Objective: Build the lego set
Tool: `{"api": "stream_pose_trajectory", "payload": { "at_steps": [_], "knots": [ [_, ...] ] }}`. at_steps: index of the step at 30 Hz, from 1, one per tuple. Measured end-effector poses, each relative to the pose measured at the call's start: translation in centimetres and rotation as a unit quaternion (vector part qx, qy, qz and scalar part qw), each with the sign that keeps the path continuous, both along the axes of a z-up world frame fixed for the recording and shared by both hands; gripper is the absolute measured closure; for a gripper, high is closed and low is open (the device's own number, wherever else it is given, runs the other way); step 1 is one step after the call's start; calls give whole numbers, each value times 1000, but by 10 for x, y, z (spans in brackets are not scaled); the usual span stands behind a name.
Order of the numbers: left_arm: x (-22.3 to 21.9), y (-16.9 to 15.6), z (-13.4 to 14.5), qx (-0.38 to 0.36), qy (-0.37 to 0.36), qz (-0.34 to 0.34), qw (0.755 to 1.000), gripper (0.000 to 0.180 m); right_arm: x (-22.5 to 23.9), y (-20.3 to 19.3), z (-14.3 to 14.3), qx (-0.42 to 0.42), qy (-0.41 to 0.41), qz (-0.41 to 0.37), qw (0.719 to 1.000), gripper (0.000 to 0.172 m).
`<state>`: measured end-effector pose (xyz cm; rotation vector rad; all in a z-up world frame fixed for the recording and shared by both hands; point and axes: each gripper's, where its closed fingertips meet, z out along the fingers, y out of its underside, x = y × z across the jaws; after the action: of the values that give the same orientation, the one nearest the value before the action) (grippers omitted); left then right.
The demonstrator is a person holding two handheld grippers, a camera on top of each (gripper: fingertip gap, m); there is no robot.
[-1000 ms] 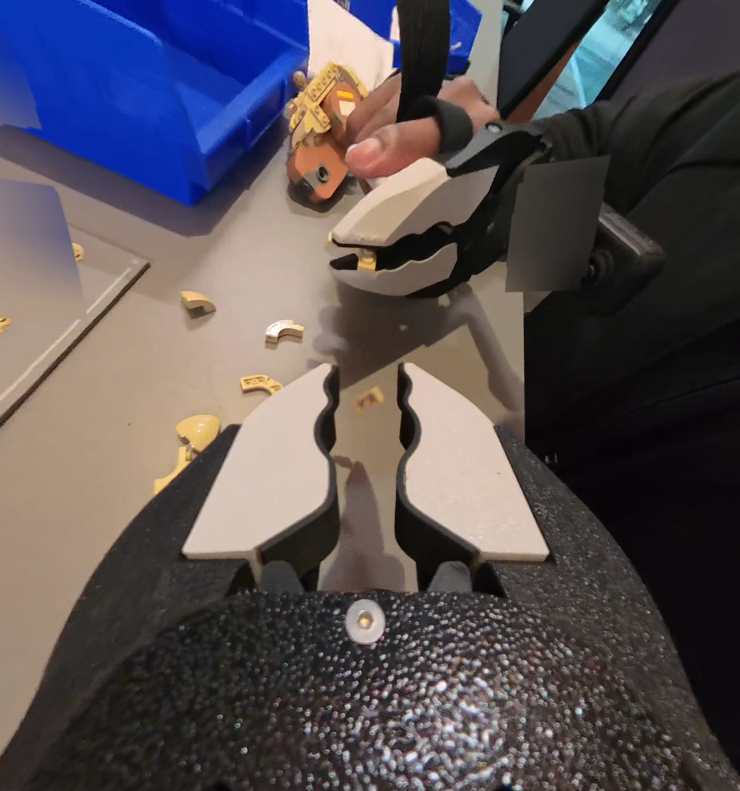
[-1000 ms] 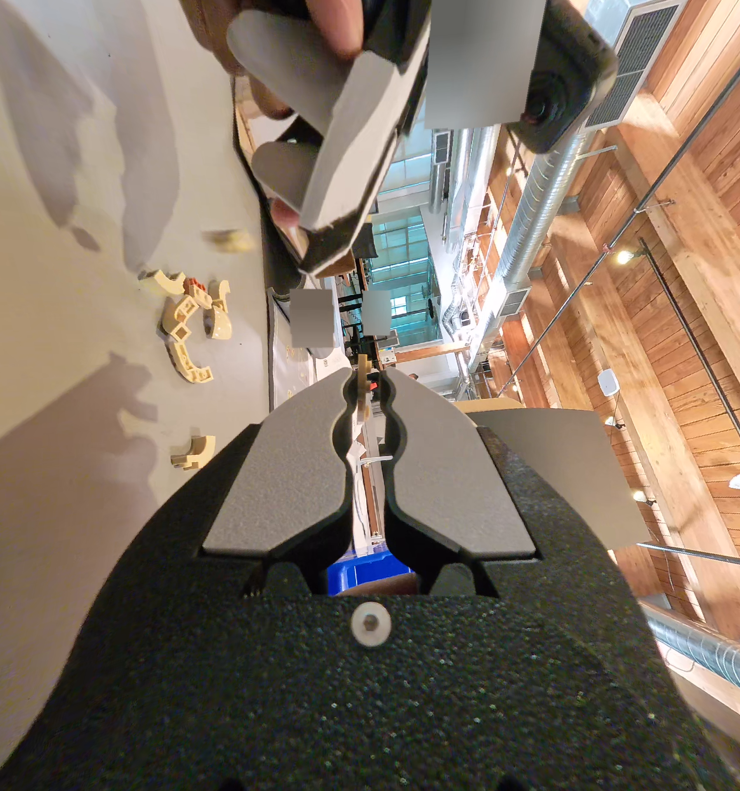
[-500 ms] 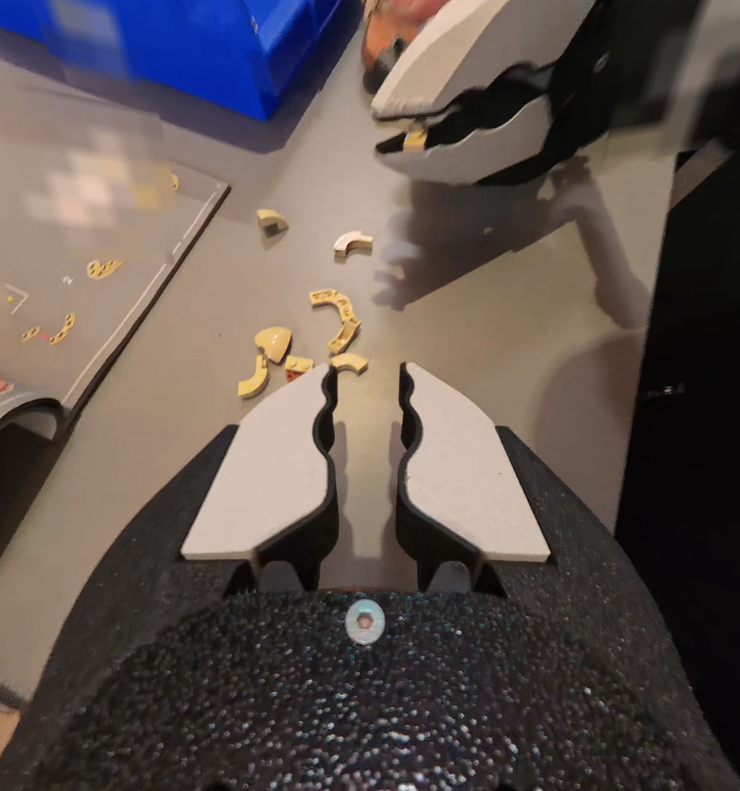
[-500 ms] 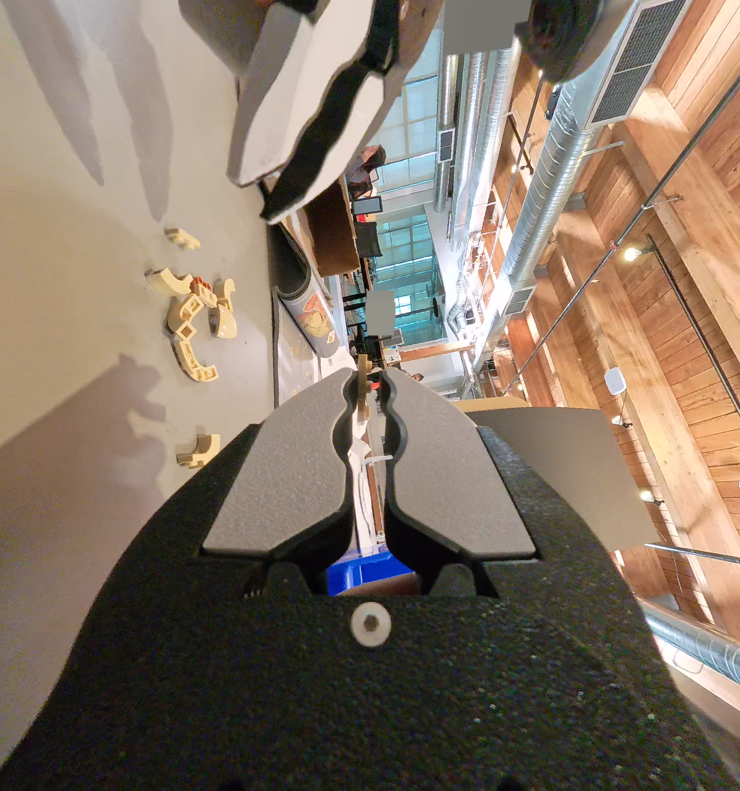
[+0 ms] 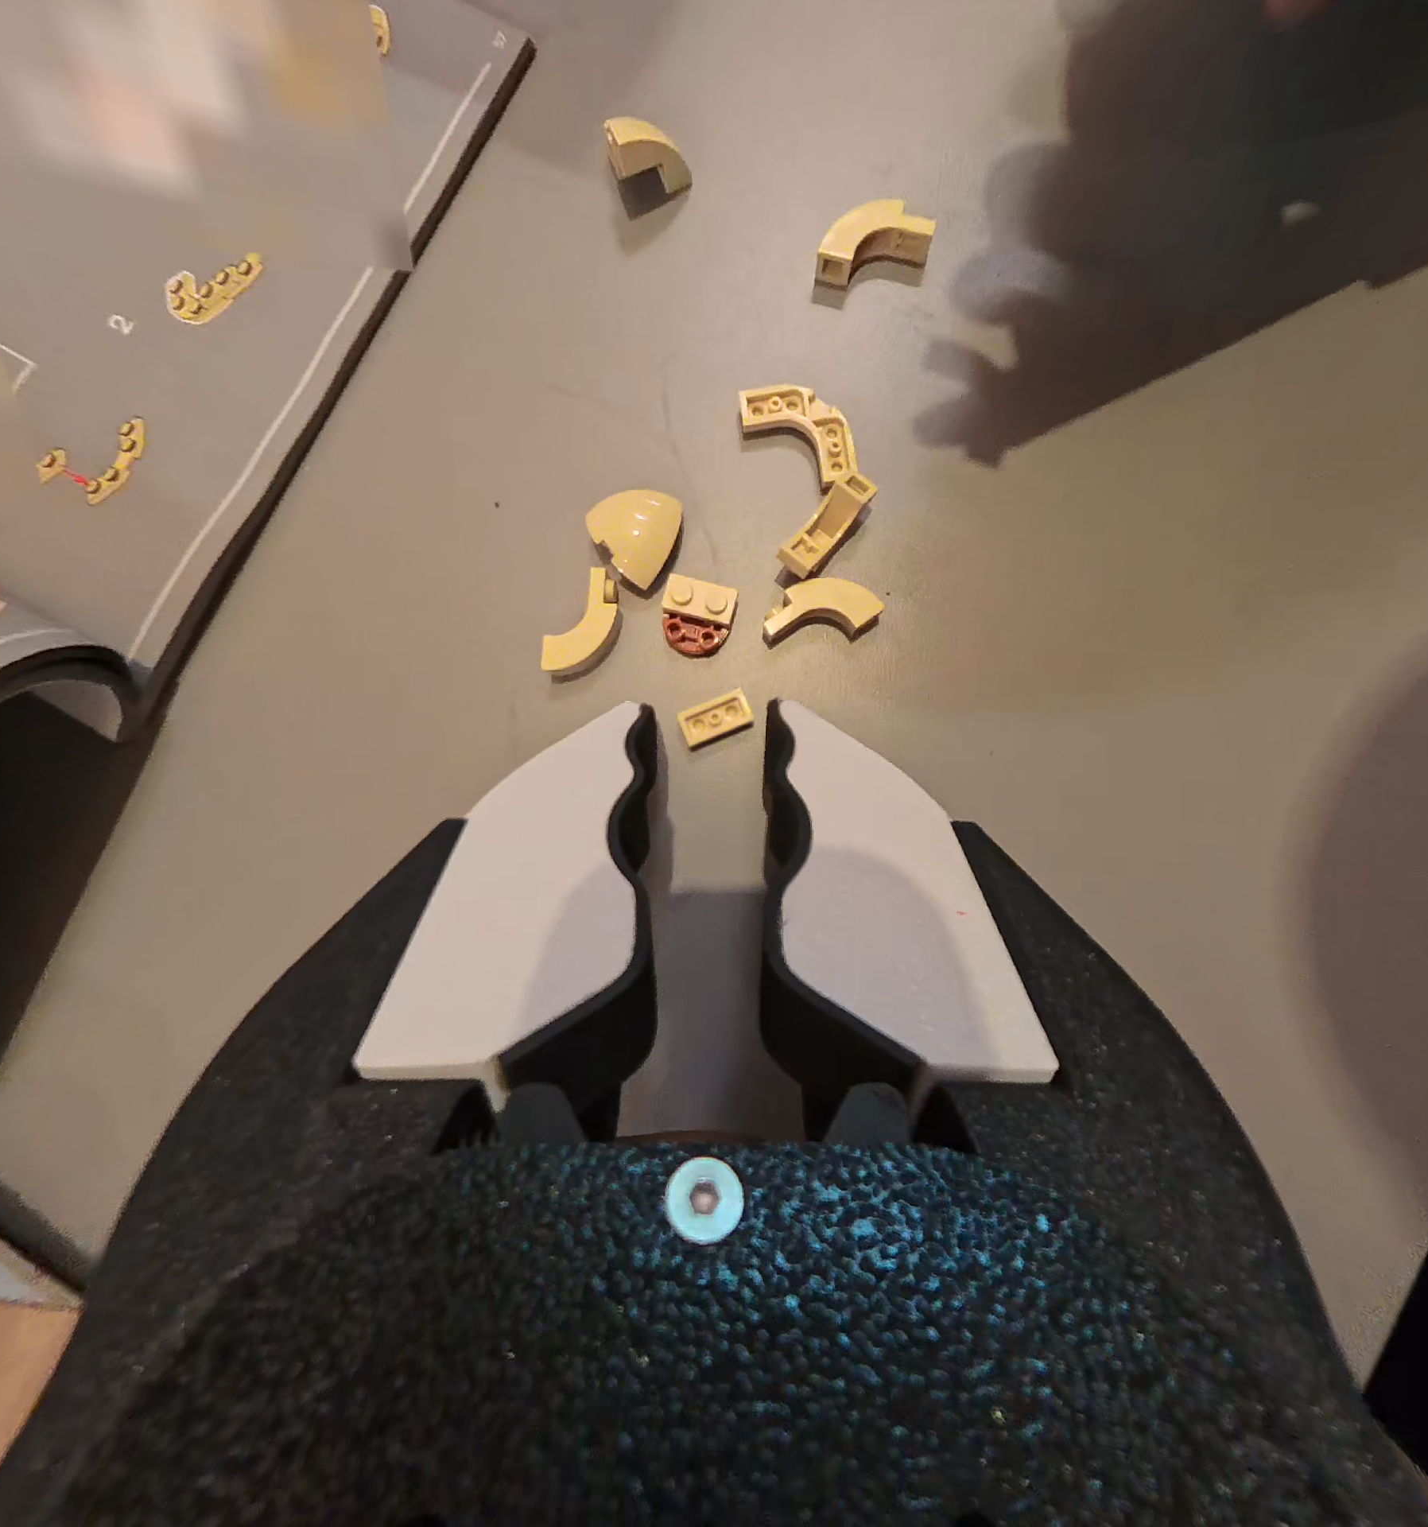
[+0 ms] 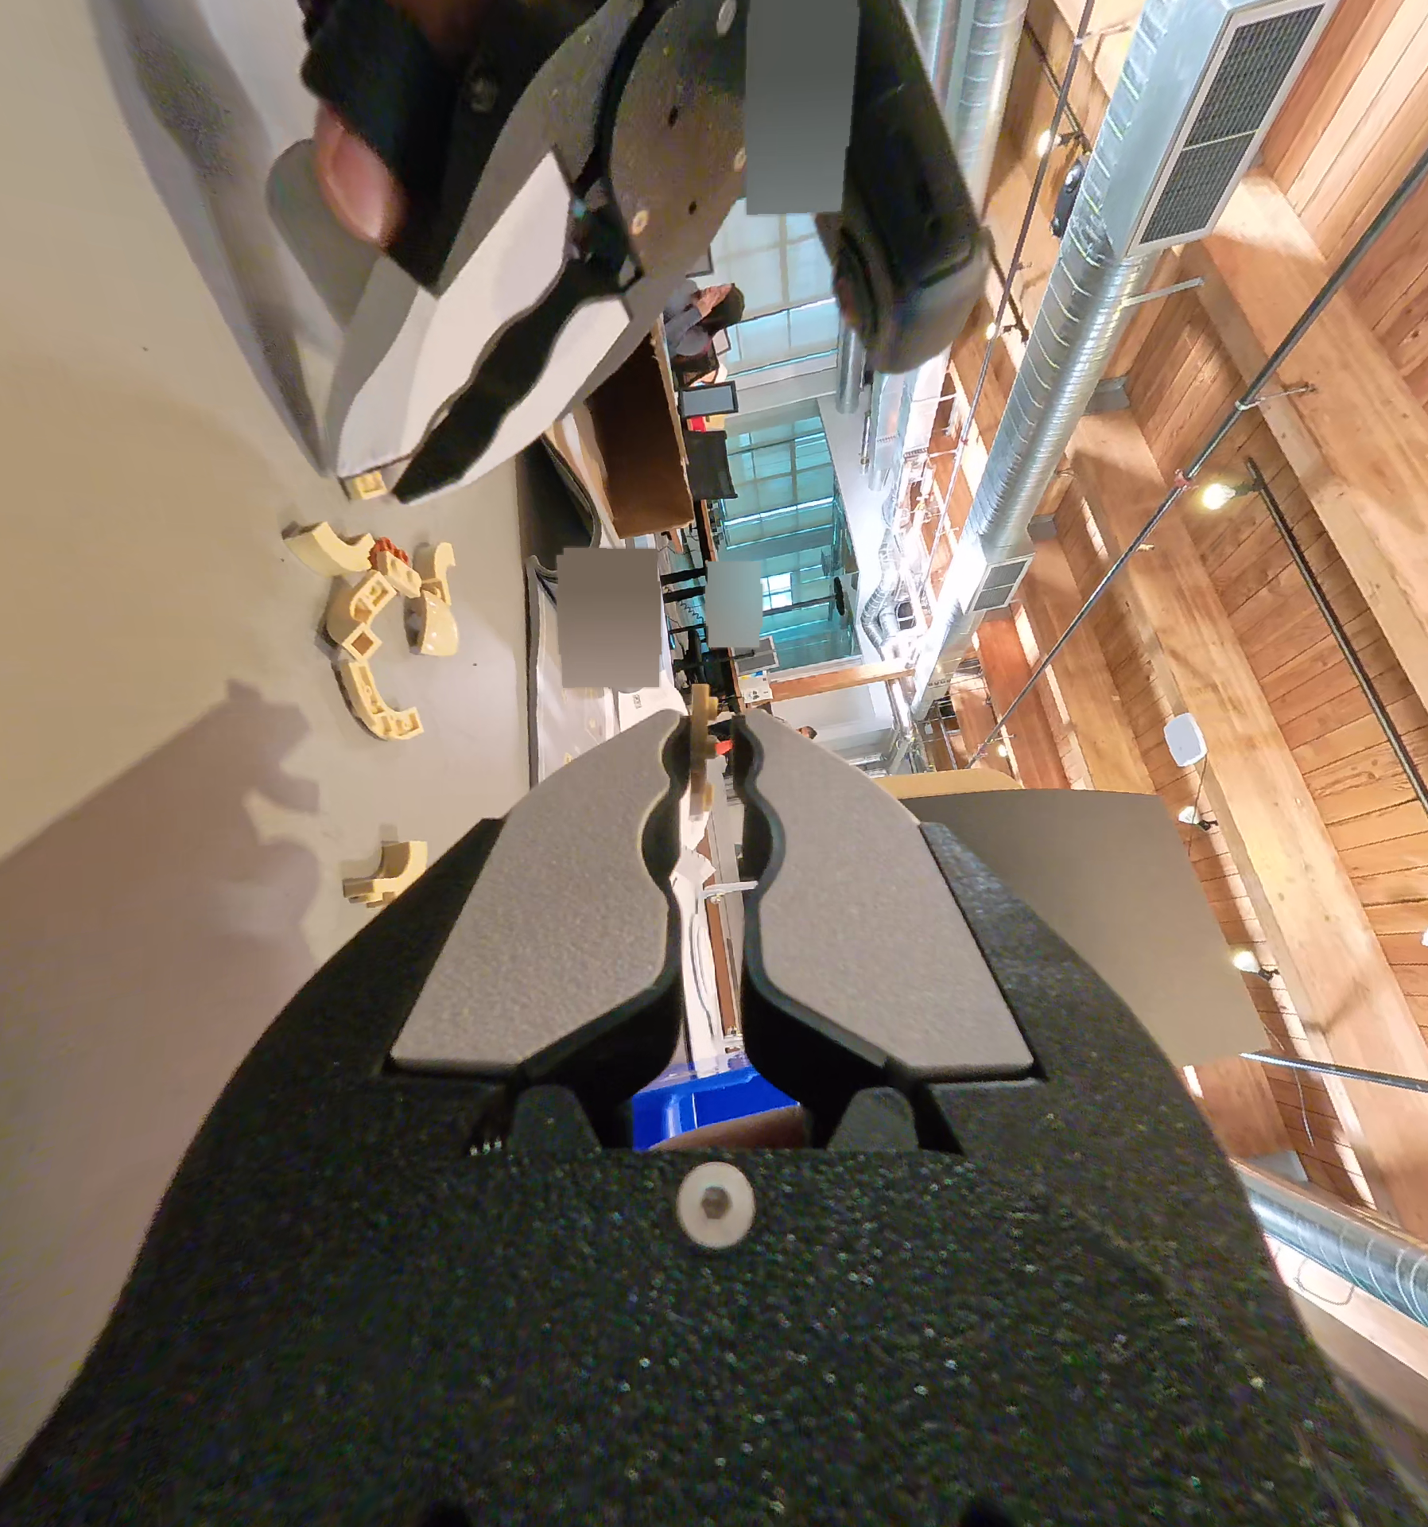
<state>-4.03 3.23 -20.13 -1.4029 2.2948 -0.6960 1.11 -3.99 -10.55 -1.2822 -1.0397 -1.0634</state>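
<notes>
While left fingers [image 5: 636, 744] gape over 1 tan plate [image 5: 715, 717], right fingers [image 6: 756, 748] seemingly clamping 1 tan piece [image 6: 701, 744].

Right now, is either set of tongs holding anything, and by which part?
Right tongs pinch a thin tan brick piece at their tips, edge-on. Left tongs hold nothing; a small tan plate lies between them.
</notes>
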Motion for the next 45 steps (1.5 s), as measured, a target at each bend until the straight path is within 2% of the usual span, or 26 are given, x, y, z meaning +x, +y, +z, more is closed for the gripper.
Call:
{"api": "stream_pose_trajectory", "payload": {
  "at_steps": [5, 7, 9, 11, 13, 16, 22, 26, 31, 36, 39, 42, 45],
  "knots": [
    [1, -9, 0, -12, 3, -29, 1000, 164, 0, 0, 1, 1, 0, -1, 1000, 163],
    [2, -23, 19, -48, -32, -54, 997, 164, 0, -1, 1, 2, 0, 0, 1000, 164],
    [2, -41, 48, -111, -80, -74, 988, 164, 0, -1, 1, 2, 1, 0, 1000, 164],
    [3, -47, 74, -142, -130, -78, 978, 163, 1, -1, 1, 1, 0, 0, 1000, 164],
    [2, -48, 87, -157, -149, -76, 973, 153, 1, -1, 1, 2, 1, 0, 1000, 163],
    [-1, -44, 93, -159, -159, -72, 972, 151, 1, 0, 1, 1, 0, -1, 1000, 163],
    [-6, -33, 83, -133, -145, -53, 979, 152, 1, 0, 0, 0, 1, -1, 1000, 164],
    [-16, -20, 65, -72, -120, -50, 989, 150, 2, 0, 0, 0, 0, -3, 1000, 164],
    [-58, -45, 44, -75, -94, -123, 985, 148, 3, 0, 0, 0, 3, -2, 1000, 164],
    [-68, -49, 18, -53, -54, -105, 992, 150, 1, 1, -4, -7, 8, 2, 1000, 164],
    [-65, -54, 12, -44, -52, -115, 991, 157, 1, 1, -5, -7, 6, -1, 1000, 164],
    [-61, -55, 10, -37, -52, -123, 990, 178, 2, 2, -4, -7, 6, -3, 1000, 164],
    [-55, -48, 10, -48, -51, -100, 992, 180, 0, 1, -5, -9, 4, 0, 1000, 164]
  ]
}}
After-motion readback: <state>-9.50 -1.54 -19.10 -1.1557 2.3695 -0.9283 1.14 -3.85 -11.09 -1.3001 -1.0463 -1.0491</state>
